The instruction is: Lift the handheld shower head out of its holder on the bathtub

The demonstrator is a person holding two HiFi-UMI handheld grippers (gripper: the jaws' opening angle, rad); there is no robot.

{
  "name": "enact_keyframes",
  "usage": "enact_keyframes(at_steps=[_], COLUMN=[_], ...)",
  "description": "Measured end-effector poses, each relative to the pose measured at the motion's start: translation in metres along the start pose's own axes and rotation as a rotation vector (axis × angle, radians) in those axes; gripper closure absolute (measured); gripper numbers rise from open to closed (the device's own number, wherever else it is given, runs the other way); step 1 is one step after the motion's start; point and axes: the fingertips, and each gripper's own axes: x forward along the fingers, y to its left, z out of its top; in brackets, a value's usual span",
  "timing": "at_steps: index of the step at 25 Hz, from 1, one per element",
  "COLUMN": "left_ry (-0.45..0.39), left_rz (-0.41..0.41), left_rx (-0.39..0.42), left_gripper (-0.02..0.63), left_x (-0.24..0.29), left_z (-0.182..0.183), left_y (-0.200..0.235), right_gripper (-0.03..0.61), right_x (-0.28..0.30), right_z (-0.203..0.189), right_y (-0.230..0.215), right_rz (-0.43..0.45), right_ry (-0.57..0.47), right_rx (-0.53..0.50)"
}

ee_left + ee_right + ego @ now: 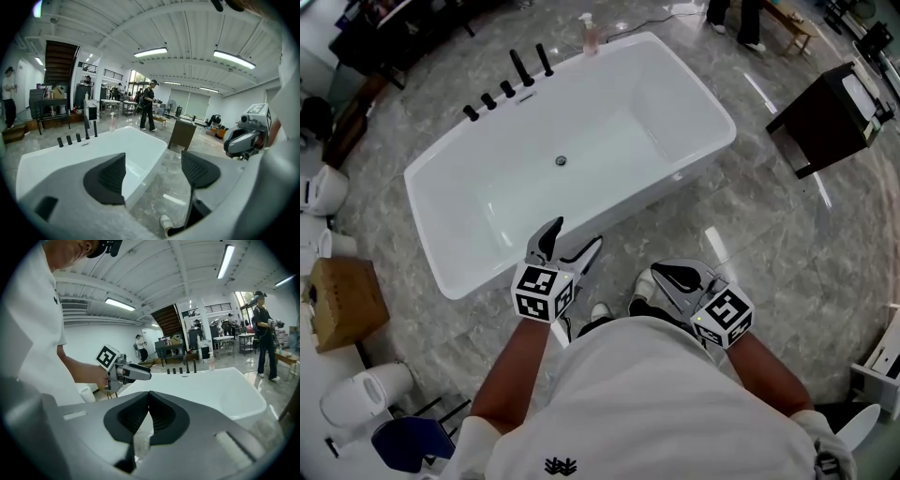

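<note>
Left tool point(574, 240) agape, right tool point(654, 279) pinched together — both beside bathtub point(705, 90)

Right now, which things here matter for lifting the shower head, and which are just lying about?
Job: white rectangular bathtub, row of black metal fittings on its rim, left gripper, right gripper.
Lying about: pink pump bottle, brown cardboard box, dark cabinet.

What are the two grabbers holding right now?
Nothing. The left gripper is open and empty; the right gripper is shut with nothing in it.
</note>
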Motion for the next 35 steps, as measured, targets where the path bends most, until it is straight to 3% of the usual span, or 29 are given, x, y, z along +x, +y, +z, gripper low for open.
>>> enact_keyframes(at_steps=[7, 13, 21, 25, 35], left_ry=[-0.019, -0.008, -0.032, -0.024, -0.003], left_rz=[0.048, 0.073, 0.119, 0.133, 0.268], left_rx=[0.002, -0.008, -0.046, -0.039, -0.081], left_gripper=[0.239, 0.242, 0.242, 0.252, 0.262], left_x=[0.074, 0.132, 0.218, 0.261, 0.369], left_z=[0.047, 0.081, 0.118, 0.134, 0.152], left_y=[0.01, 0.043, 0.144, 0.197, 0.344], right_gripper=[0.565, 0.565, 0.565, 0.565, 0.565], right_x=[-0.012, -0.008, 0.042, 0.078, 0.148], right_z=[0.008, 0.011, 0.031, 0.051, 0.063], right_y=[-0.079, -0.129, -0.204, -0.229, -0.287], right_rz=[-0.002, -0.037, -0.148, -0.163, -0.21], right_ry=[-0.003, 0.002, 0.025, 0.041, 0.145], right_rx=[0.018, 0.096, 0.155, 0.164, 0.219])
